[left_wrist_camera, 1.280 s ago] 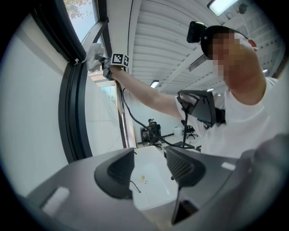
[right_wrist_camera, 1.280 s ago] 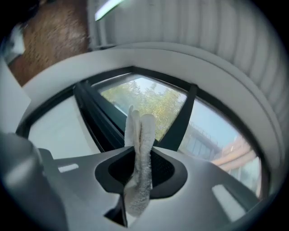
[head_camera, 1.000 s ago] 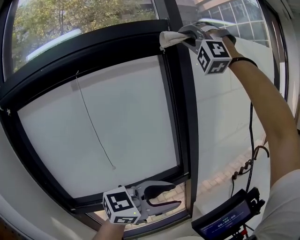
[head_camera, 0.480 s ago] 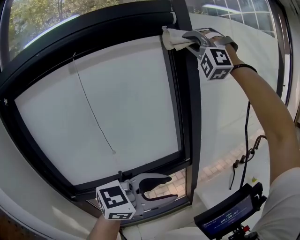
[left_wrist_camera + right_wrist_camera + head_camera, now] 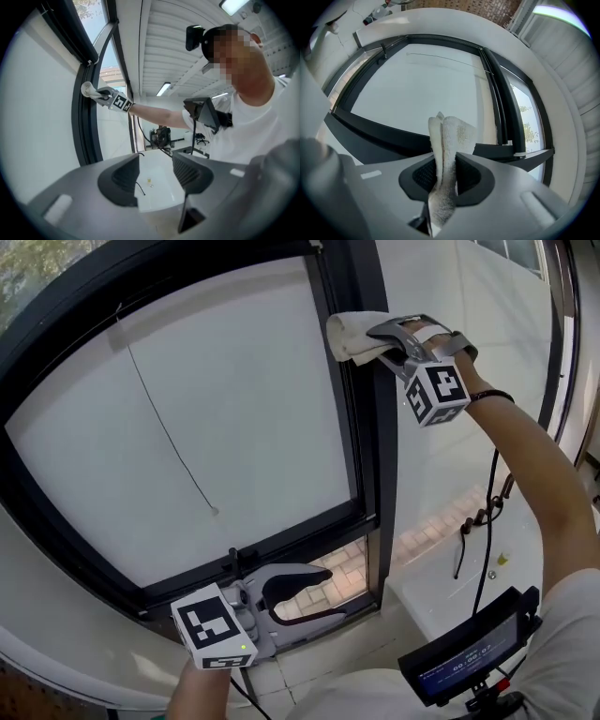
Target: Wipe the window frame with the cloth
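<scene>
A folded white cloth [image 5: 356, 335] [image 5: 449, 154] [image 5: 87, 89] is clamped in my right gripper [image 5: 377, 341] [image 5: 443, 176], which is shut on it. The cloth's free end presses against the black vertical window frame [image 5: 361, 399] in its upper part. The frame [image 5: 506, 117] runs behind the cloth in the right gripper view. My left gripper [image 5: 323, 592] [image 5: 154, 176] is open and holds nothing; it hangs low by the bottom rail of the frame [image 5: 281, 549]. The left gripper view also shows my right gripper [image 5: 101, 93] far off on the frame [image 5: 84, 122].
A white roller blind [image 5: 187, 418] with a thin pull cord [image 5: 169, 437] fills the pane. Brick paving [image 5: 328, 573] shows through the gap under it. A white wall panel [image 5: 441, 446] lies right of the frame, with black cables [image 5: 483, 521] hanging and a small screen [image 5: 473, 652] at lower right.
My right gripper has slid the cloth down the vertical frame from the top corner. The head view has tilted down. My left gripper stays low and open.
</scene>
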`<state>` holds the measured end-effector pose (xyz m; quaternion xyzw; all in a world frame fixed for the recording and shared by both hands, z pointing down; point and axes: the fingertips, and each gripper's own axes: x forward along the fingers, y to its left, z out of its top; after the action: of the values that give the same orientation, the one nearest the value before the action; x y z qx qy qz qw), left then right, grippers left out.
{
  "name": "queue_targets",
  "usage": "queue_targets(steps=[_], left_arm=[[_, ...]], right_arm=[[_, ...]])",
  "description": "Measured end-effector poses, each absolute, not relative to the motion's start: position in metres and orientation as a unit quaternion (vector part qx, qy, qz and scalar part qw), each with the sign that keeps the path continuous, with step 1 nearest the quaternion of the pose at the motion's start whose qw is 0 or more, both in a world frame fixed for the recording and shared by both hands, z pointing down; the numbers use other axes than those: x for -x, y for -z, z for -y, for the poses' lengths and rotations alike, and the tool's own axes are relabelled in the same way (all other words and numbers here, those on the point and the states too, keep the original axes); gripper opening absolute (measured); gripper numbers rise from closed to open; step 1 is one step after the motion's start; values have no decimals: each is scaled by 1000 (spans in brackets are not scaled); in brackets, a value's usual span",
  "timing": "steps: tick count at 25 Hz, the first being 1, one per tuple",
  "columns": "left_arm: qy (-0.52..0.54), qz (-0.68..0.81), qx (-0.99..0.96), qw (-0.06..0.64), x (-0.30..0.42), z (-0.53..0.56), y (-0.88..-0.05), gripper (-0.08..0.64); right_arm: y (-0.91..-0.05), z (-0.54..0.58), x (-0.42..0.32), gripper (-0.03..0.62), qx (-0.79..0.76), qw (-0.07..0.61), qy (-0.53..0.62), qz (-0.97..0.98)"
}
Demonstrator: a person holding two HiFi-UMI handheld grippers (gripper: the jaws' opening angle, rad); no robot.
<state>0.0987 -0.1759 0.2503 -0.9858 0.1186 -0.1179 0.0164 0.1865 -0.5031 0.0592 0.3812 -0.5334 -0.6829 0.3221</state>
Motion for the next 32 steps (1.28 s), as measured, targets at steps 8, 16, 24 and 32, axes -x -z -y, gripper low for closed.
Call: queue_targets(steps=[8,16,24,32], left_arm=[[123,-136,983,10,-65,164,-268,242],[137,-147,979,22,-37,147,-277,242],[155,-151,976,14,-35,141,-288,242],[162,-163,973,9,-31,140,-298,242]], right_arm=[[-170,498,-187,72,-372,349,632,583],[-299,497,-184,72,-366,386,559,636],[-412,502,-188,72,-356,412,495,677],[-494,498,-181,72,-352,429,439,706]])
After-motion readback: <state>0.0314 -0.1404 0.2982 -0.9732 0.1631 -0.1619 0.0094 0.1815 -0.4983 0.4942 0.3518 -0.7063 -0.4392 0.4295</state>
